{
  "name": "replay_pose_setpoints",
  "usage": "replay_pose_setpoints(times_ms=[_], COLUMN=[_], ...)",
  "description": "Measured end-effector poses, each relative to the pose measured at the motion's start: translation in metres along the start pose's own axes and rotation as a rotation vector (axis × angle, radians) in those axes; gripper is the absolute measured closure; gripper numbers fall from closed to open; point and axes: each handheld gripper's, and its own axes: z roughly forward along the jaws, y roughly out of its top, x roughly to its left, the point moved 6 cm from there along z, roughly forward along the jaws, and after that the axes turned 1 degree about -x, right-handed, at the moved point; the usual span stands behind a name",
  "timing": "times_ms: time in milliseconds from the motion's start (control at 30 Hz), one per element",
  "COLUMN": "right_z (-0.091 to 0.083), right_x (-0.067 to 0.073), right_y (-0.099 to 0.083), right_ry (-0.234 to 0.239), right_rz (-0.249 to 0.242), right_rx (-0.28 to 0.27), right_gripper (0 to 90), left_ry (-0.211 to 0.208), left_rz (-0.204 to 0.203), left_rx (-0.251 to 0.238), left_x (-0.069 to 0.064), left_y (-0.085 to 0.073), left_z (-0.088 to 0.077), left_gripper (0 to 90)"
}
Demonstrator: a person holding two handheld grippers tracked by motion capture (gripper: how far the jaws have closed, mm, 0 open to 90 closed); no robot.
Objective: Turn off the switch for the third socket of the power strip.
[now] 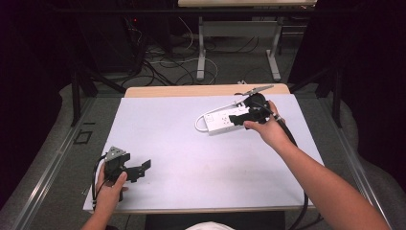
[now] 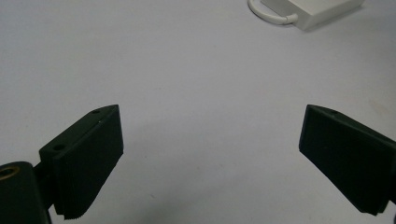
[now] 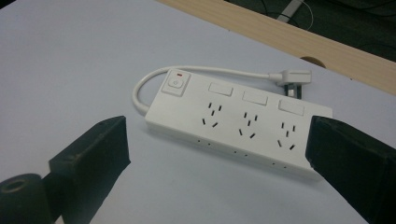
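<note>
A white power strip with a switch and three sockets lies on the white mat, right of centre. In the right gripper view the power strip lies flat, its short cord looping round to a plug behind it. My right gripper hovers over the strip's right end, and in its own view the right gripper is open wide, one jaw on each side of the strip, touching nothing. My left gripper rests near the mat's front left corner. In its own view the left gripper is open and empty above bare mat, the strip's corner far ahead.
The white mat covers most of a wooden table, whose bare edge shows at the back. Beyond it stand table legs and loose cables on the floor. Dark curtains close in both sides.
</note>
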Motion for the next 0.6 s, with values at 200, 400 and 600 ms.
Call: replay_pose_setpoints(times_ms=[200,400,600], right_z=[-0.009,-0.022,-0.032], right_x=[0.005,0.013,0.021], right_y=[-0.016,-0.03,-0.045], right_ry=[0.018,0.042,0.061], right_rz=[0.004,-0.018,-0.032], right_rx=[-0.008,-0.022,-0.043], right_gripper=[6.0,6.1,6.1], left_ry=[-0.006,-0.001,-0.001], left_rz=[0.004,0.003,0.005], left_rx=[0.002,0.006,0.004], left_x=[-0.001,0.0,-0.001], left_y=[0.0,-0.001,-0.001], left_z=[-0.004,-0.003,-0.003], left_gripper=[6.5,6.6,6.6])
